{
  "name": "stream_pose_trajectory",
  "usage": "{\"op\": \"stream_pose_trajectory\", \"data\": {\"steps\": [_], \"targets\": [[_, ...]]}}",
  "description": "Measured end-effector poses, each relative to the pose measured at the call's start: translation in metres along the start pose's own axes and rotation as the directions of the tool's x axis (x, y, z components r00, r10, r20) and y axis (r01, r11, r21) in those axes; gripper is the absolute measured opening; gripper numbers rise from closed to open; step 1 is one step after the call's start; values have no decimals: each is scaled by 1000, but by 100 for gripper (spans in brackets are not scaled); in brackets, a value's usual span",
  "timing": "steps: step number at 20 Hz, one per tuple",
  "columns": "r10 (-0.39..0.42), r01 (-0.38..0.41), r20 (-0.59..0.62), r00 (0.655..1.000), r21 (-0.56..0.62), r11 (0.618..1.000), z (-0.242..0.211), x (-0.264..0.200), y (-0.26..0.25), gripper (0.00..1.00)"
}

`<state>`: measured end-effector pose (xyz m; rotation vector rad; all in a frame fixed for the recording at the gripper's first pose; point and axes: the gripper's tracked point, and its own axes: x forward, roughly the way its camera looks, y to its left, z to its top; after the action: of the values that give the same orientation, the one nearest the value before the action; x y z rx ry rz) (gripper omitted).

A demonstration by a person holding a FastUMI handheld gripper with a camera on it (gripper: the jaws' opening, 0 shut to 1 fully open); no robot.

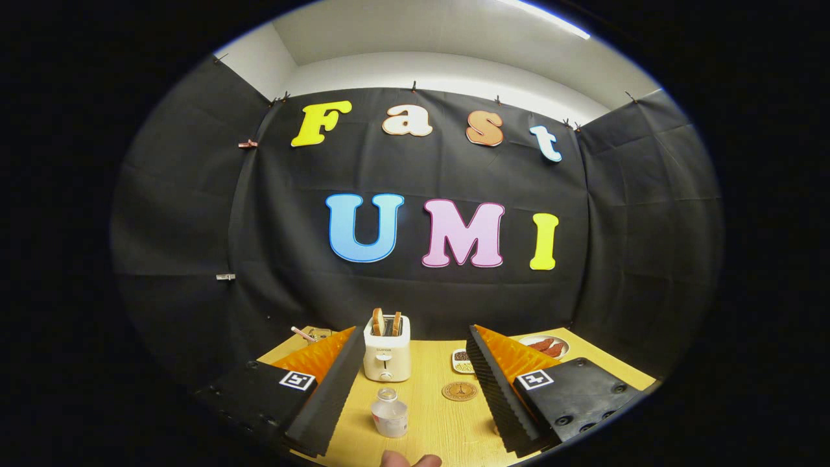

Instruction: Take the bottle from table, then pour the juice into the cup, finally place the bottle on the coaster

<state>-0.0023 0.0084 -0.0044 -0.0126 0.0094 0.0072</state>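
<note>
A small clear plastic bottle [389,414] stands upright on the wooden table [434,428], seen from above. It sits low between my two fingers, closer to the left one, and touches neither. My gripper [412,332] is open, its fingers spread wide and held above the table with nothing between them. A round brown coaster [460,390] lies flat to the right of the bottle, just inside the right finger.
A white toaster [387,358] with two slices of toast stands beyond the bottle. A small dish [462,361] sits behind the coaster, and a plate of sausages [546,346] lies at the far right. Fingertips of a hand [410,460] show at the table's near edge.
</note>
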Motion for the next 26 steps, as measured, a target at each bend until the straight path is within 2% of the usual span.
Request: {"op": "stream_pose_trajectory", "data": {"steps": [10, 14, 18, 22, 26], "targets": [[-6, 6, 10, 1000, 0, 1000, 0, 1, 1, 97], [-25, 26, 62, 998, -17, 1000, 4, 2, -4, 96], [-29, 29, 38, 999, -7, 1000, -33, 7, 6, 96], [-14, 14, -37, 999, -4, 1000, -97, 14, 22, 96], [-13, 11, -57, 998, -25, 1000, -141, 25, 39, 96]]}}
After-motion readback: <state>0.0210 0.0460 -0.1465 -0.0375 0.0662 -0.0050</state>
